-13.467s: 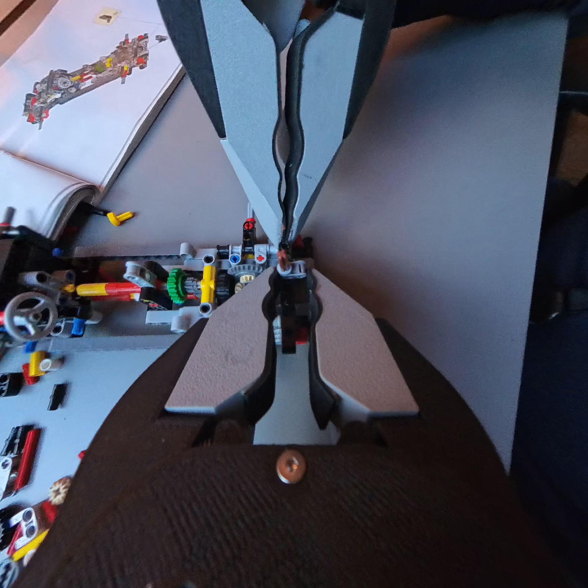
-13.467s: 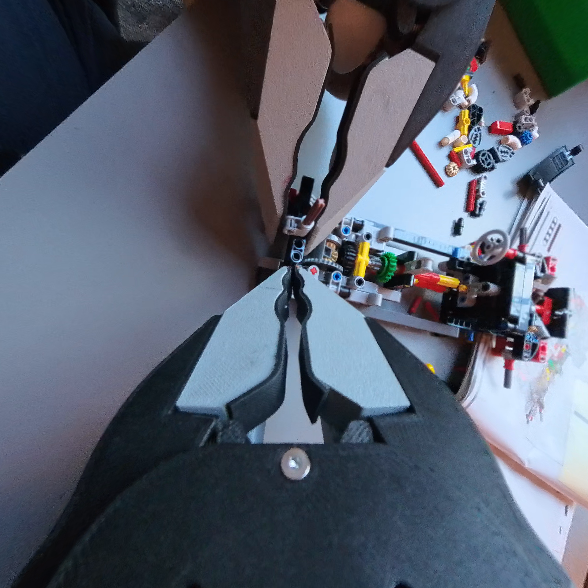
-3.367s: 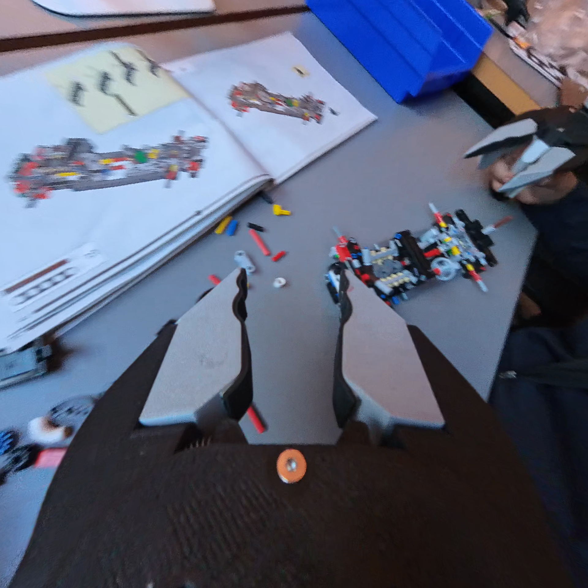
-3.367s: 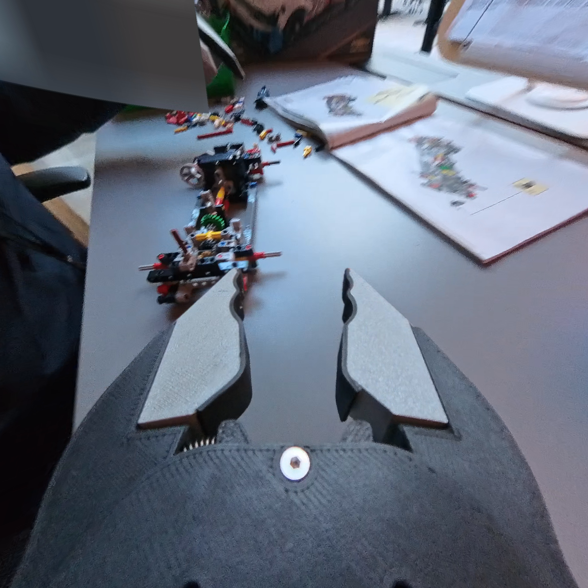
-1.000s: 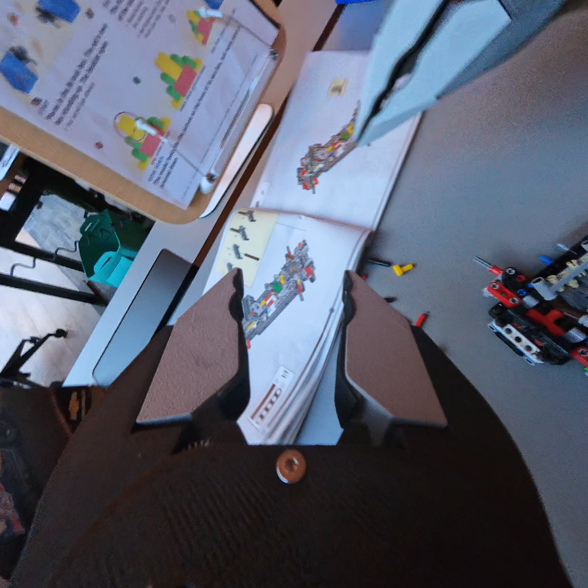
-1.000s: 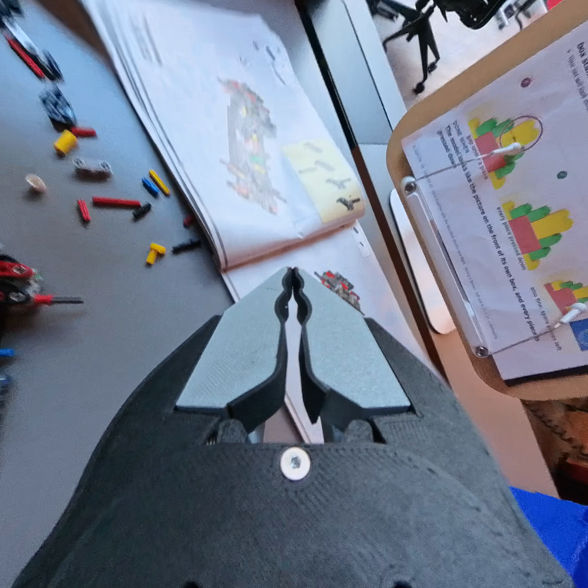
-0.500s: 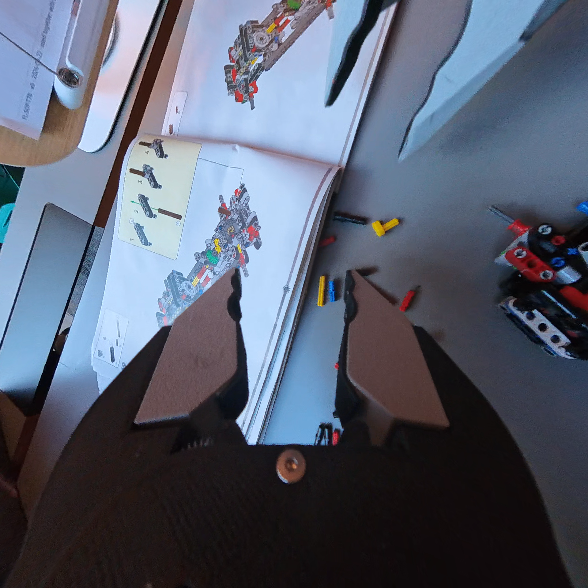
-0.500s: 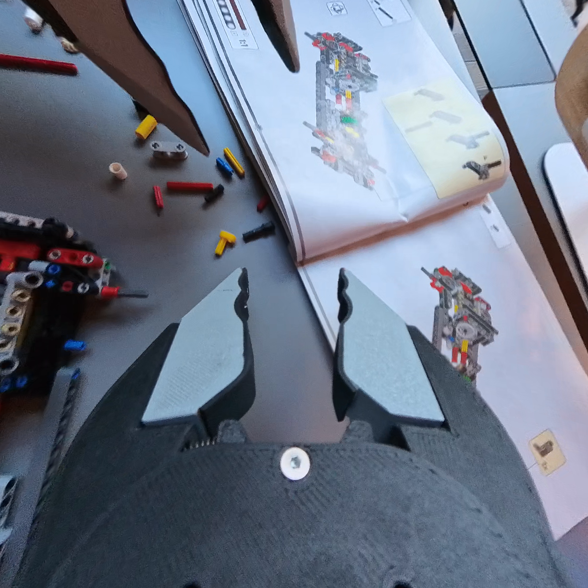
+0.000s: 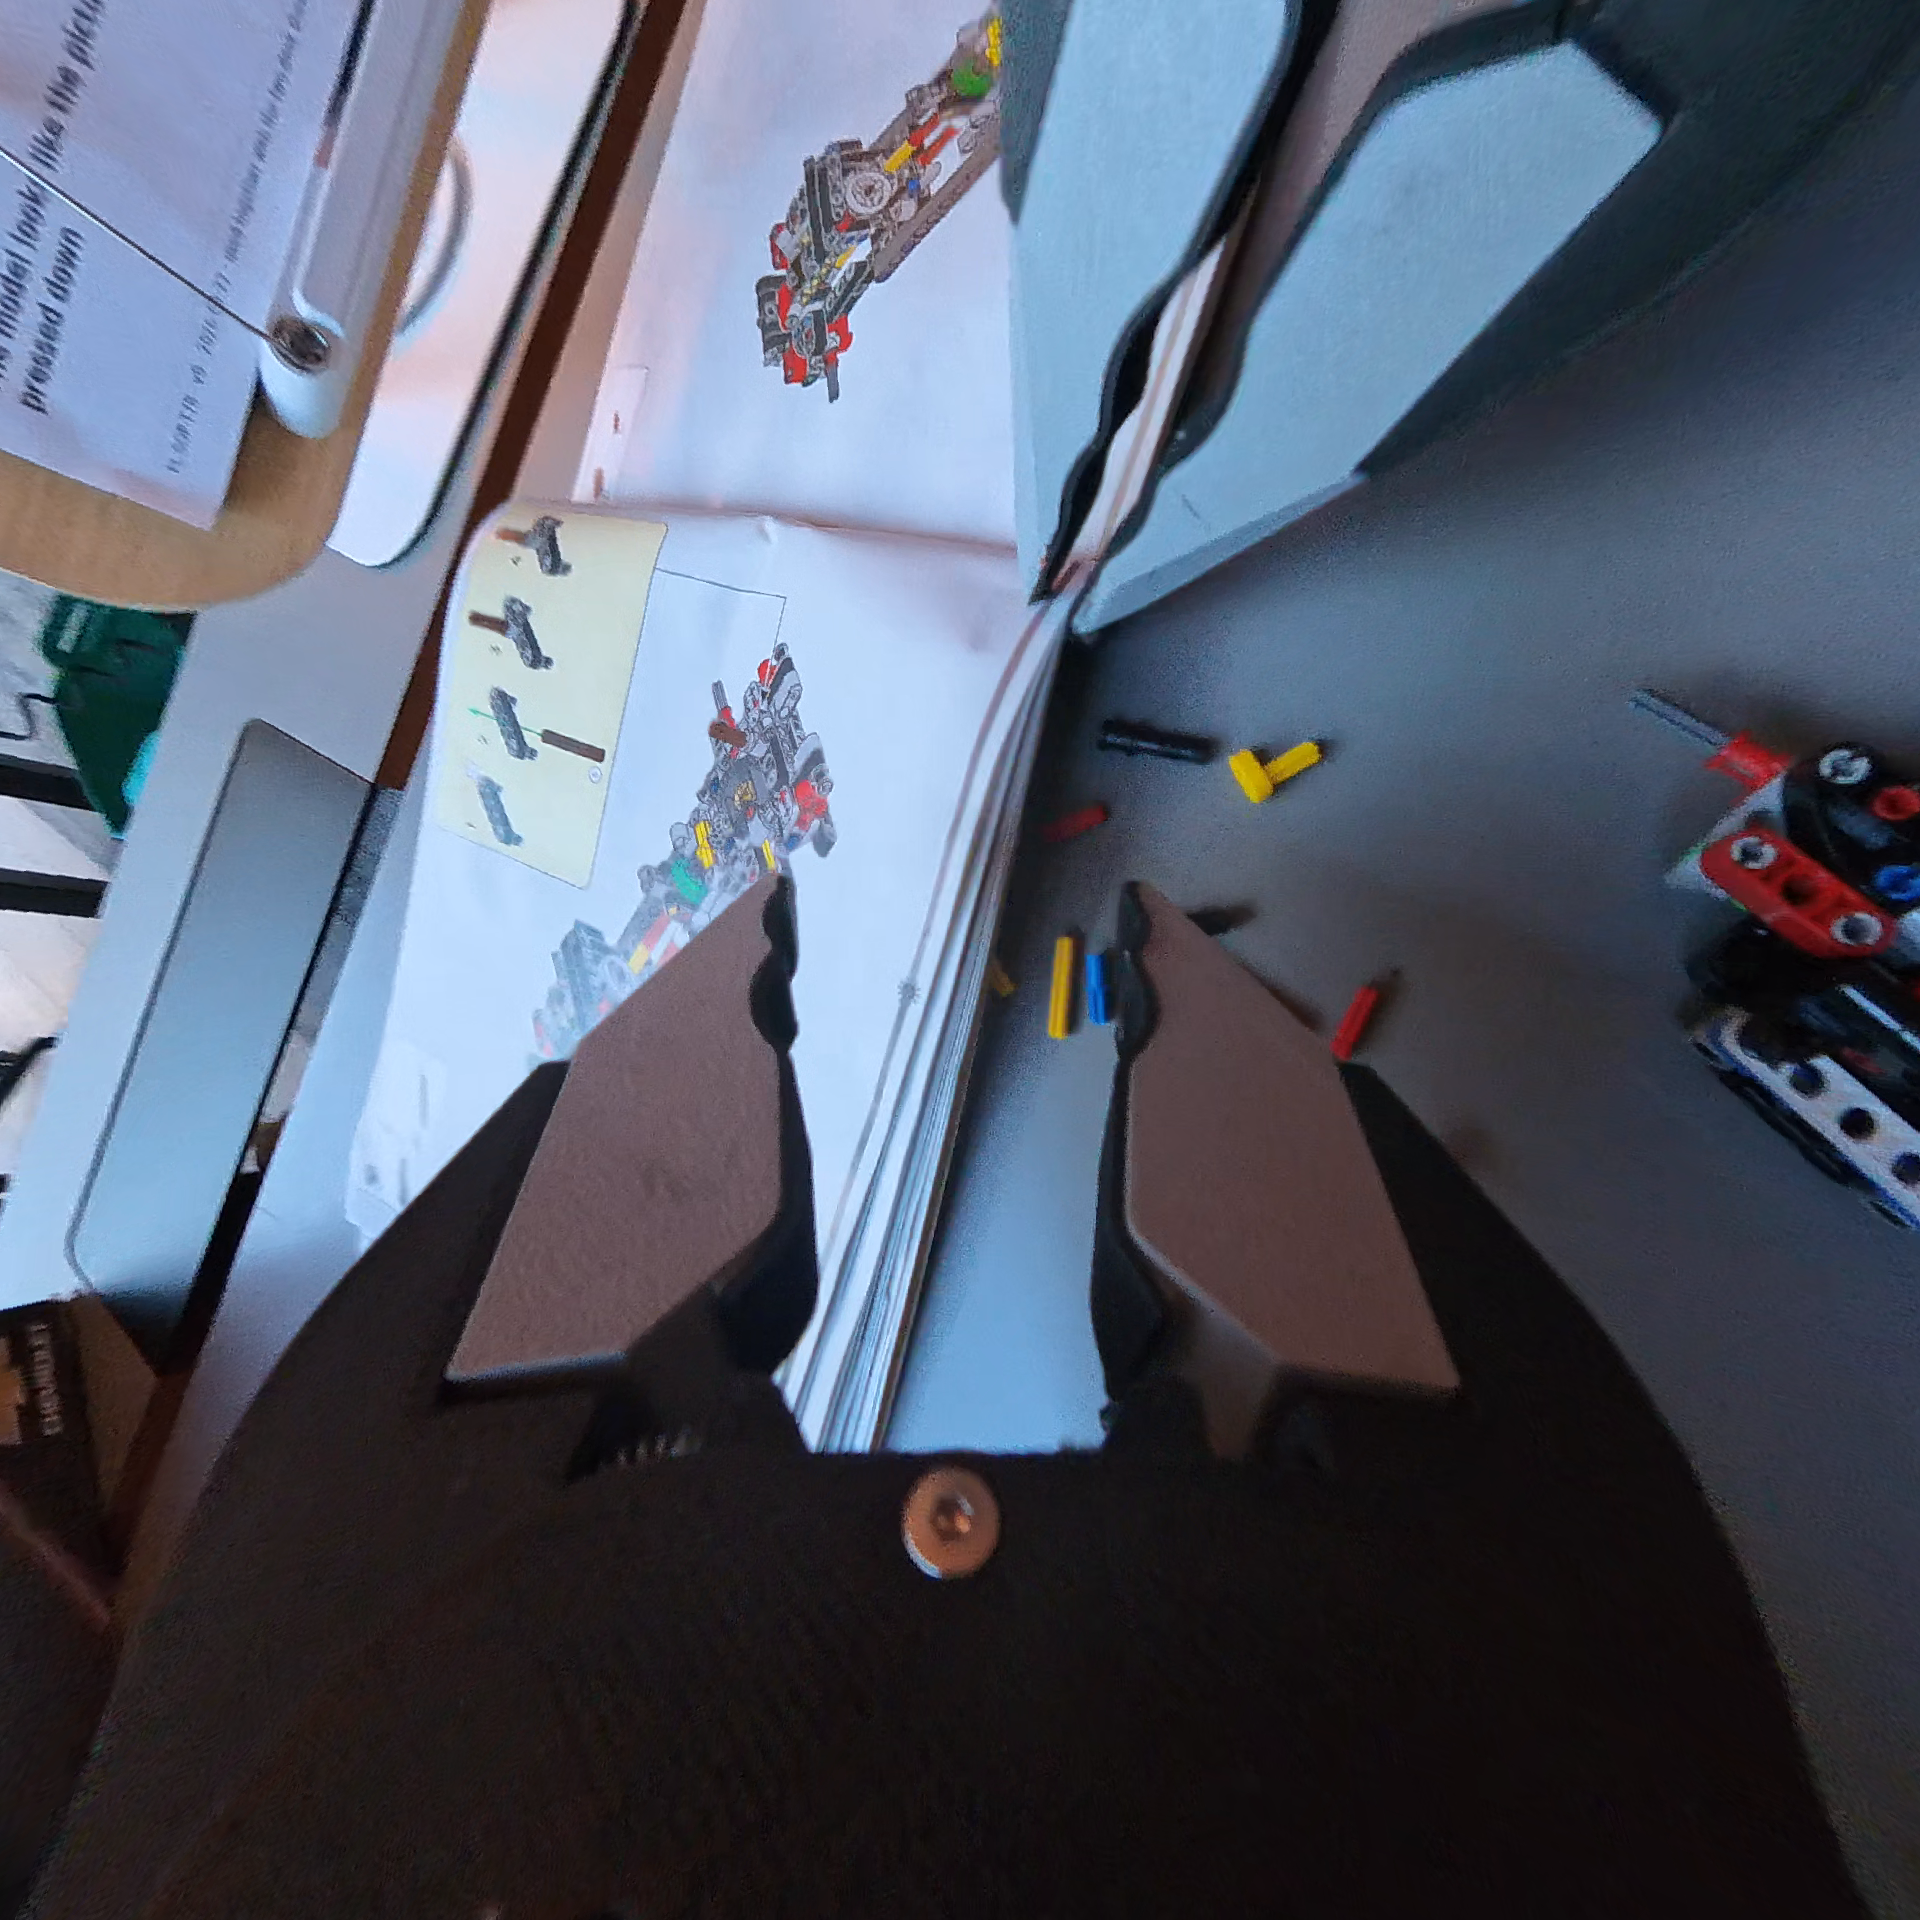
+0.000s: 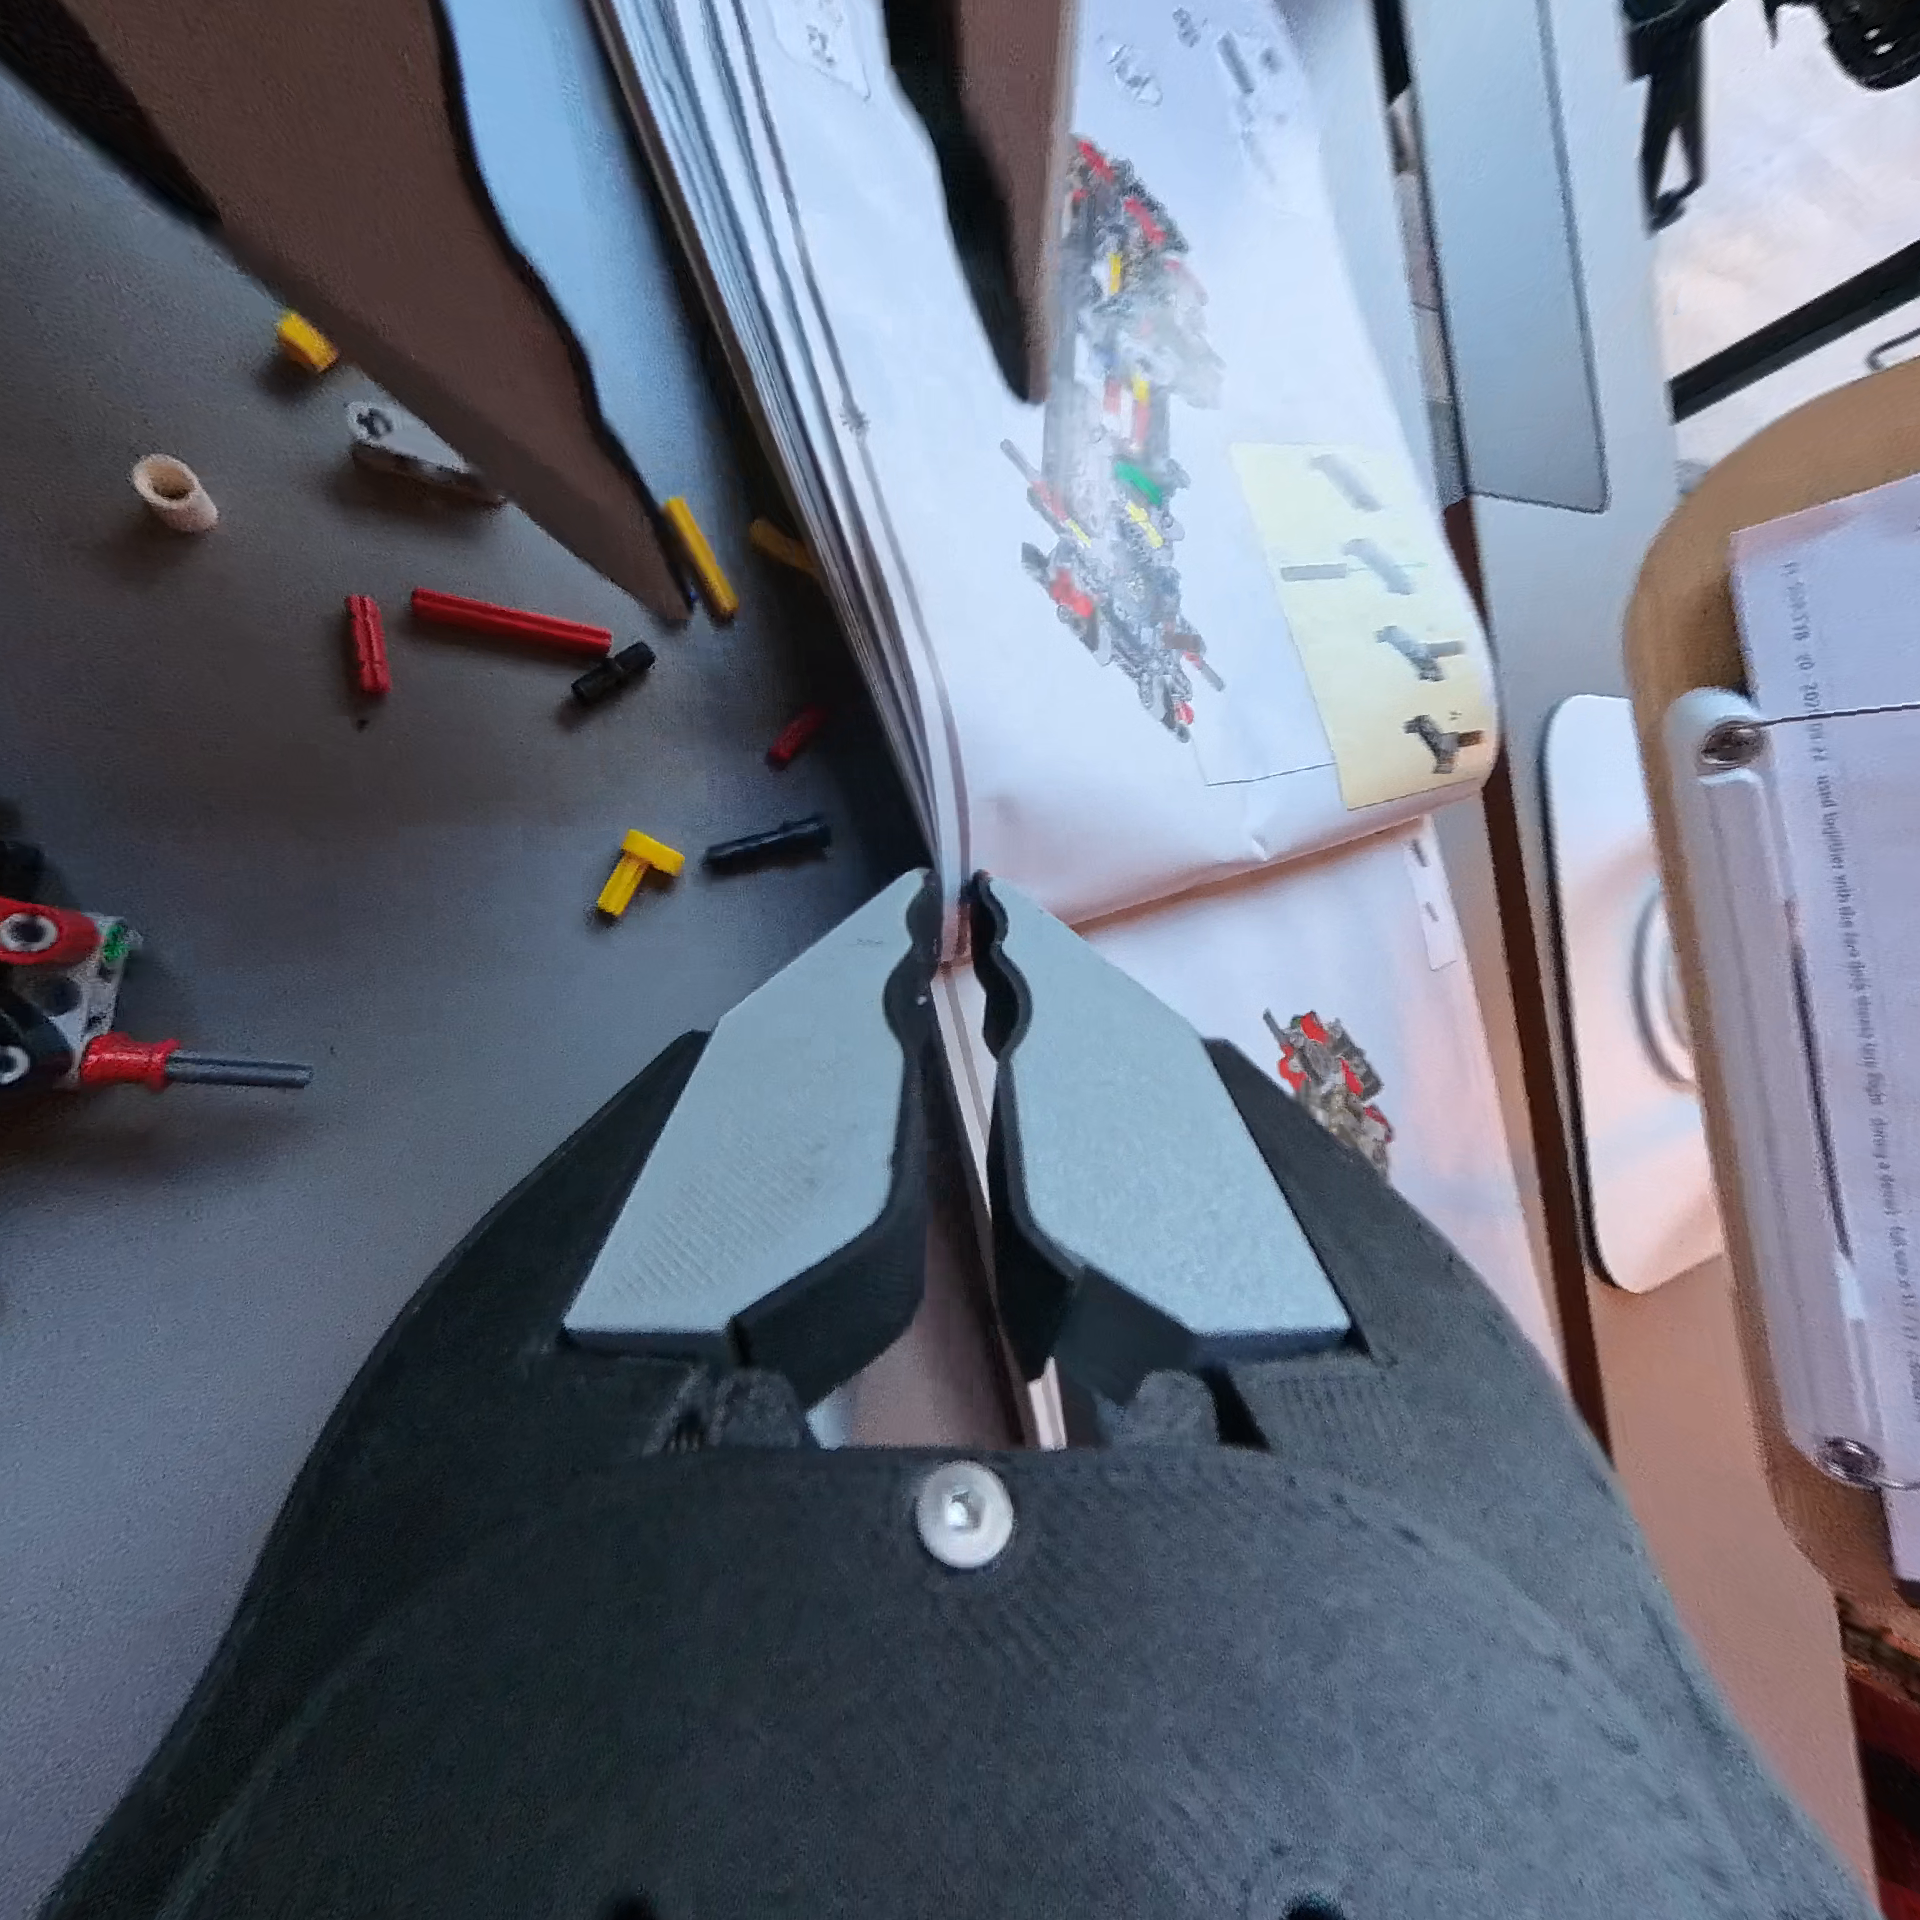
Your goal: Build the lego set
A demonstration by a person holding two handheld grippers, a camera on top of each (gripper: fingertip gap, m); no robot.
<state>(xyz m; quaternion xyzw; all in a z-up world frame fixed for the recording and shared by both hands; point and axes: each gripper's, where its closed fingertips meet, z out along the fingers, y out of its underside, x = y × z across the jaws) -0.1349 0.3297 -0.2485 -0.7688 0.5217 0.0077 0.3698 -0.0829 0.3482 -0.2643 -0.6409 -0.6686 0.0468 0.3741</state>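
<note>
Your right gripper has its jaws pinched on the edge of a booklet page on the desk. Your left gripper hangs with jaws wide, straddling the booklet's edge beside yellow and blue pins.

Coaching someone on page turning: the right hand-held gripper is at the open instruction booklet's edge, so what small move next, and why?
Probably lift slightly: the right hand-held gripper is pinched on the white instruction booklet's page edge, and the open left hand-held gripper holds nothing.
</note>
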